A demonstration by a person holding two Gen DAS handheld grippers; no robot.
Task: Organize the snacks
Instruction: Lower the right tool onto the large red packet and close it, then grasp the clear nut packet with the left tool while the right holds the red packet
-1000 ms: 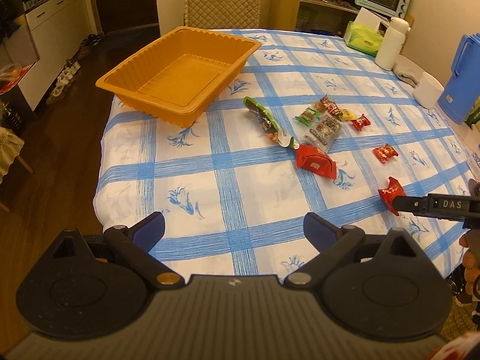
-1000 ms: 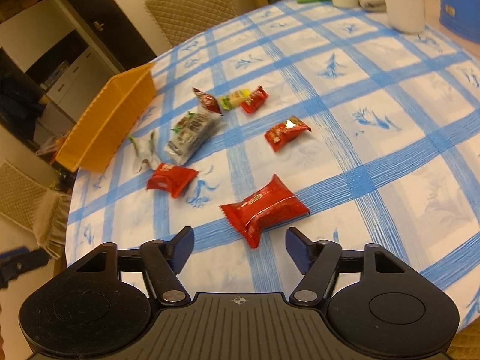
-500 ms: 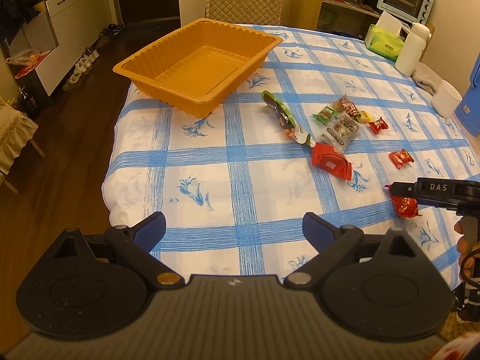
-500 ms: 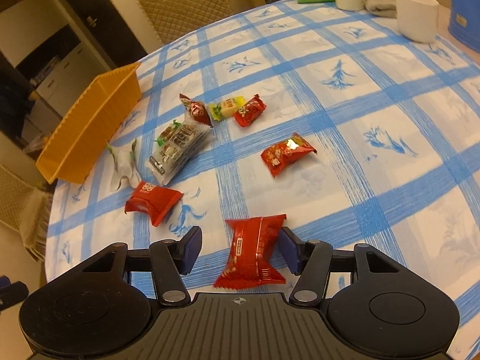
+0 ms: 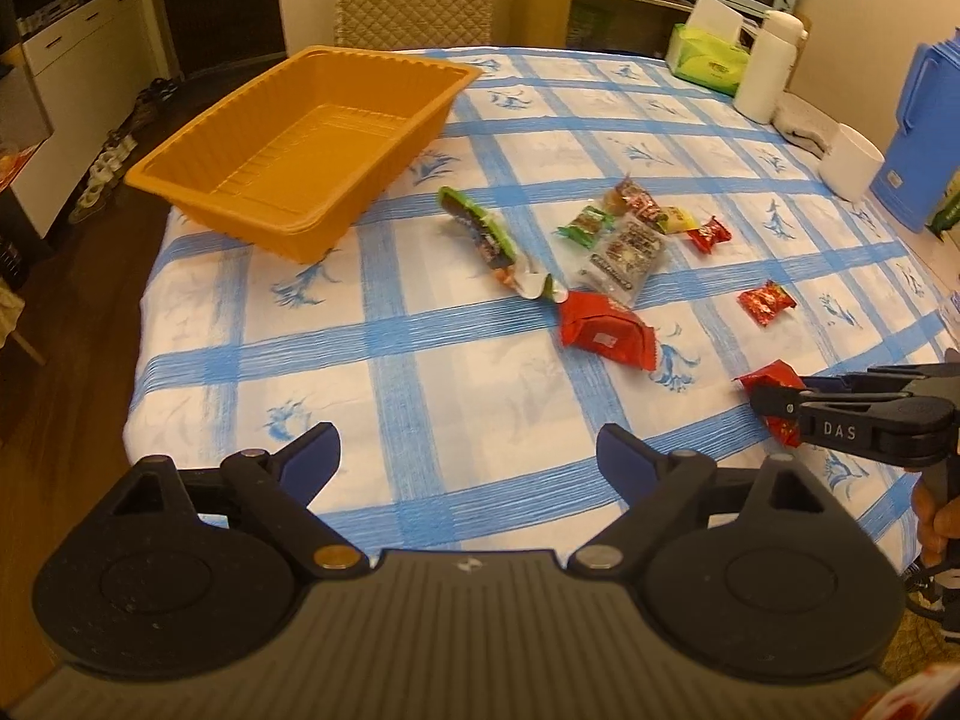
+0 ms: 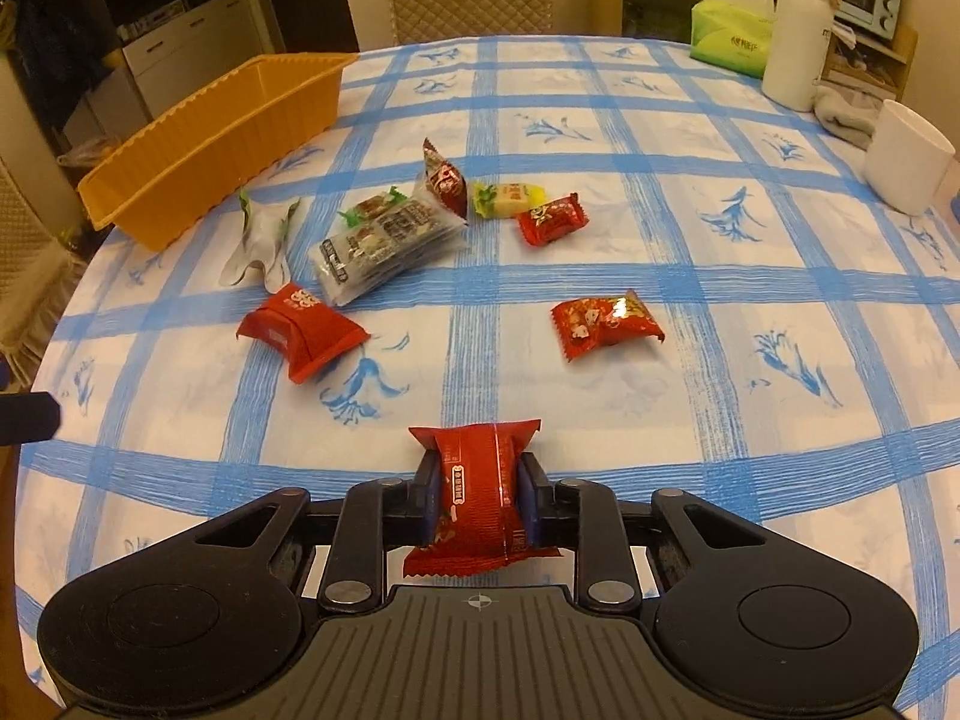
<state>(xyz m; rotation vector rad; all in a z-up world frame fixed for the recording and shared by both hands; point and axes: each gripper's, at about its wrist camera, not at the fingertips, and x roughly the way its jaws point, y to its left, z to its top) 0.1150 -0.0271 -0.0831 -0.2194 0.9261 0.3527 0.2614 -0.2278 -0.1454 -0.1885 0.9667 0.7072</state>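
Task is barely getting going: the orange tray (image 5: 312, 138) is sitting empty at the far-left part of the table (image 5: 420, 360), w/ no snack in it yet. The right gripper (image 6: 477, 501) is clamping a red snack pack (image 6: 477, 498); its jaws have just been closing, and the pads are now pressing both sides of the wrapper, so pick no. 1 is looking secured, tho the pack is still low by the blue-check cloth & not carried anywhere. The left gripper (image 5: 468, 456) is hanging w/ jaws wide, nothing between them, over bare cloth near the table edge, having narrowed only a touch. Everything else is still waiting on the table: a bigger red pack (image 6: 300, 330) toward the tray side, a clear multi-pack (image 6: 390, 246) just beyond it, a long green-edged packet (image 5: 486, 240) lying between the clear pack & the tray, a dark-red pouch (image 6: 445, 180) leaning against the clear pack's far end, a yellow candy (image 6: 510, 198) & a small red candy (image 6: 549, 219) touching side by side, plus a red candy (image 6: 606, 324) lying apart to the right. A small green candy (image 5: 582, 225) is also showing in the left view. So approx. one item in hand, none delivered, abt eight remaining; I'm judging the carry to the tray as the next bit, w/ the free left claw prob. taking the nearest red pack.
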